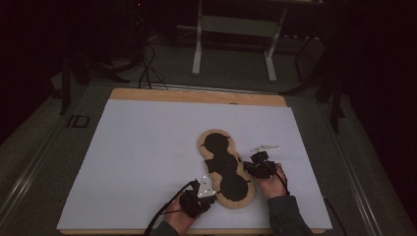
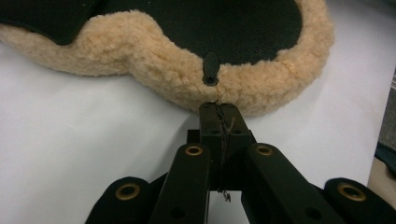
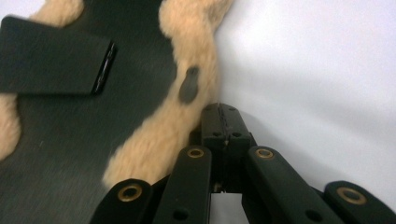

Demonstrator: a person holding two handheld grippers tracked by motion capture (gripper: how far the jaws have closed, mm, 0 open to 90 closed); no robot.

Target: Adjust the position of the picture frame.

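We are pinching a thin thread at the near edge of the fleece-trimmed black pad (image 1: 226, 169) with the left gripper (image 2: 218, 112); the right gripper (image 3: 224, 114), pressed together, is touching its side. We should lift evenly.

Fleece pad (image 1: 226, 167): fuzzy tan sheepskin-like pile round the rim, matt black cloth centre, small black plastic-looking tab (image 2: 211, 67). Hand-held gripper (image 2: 219, 116) jaws matt black plastic, brass-coloured rivets. Counter (image 1: 147, 147) covered in smooth white matt sheet, bare wood at the far edge.
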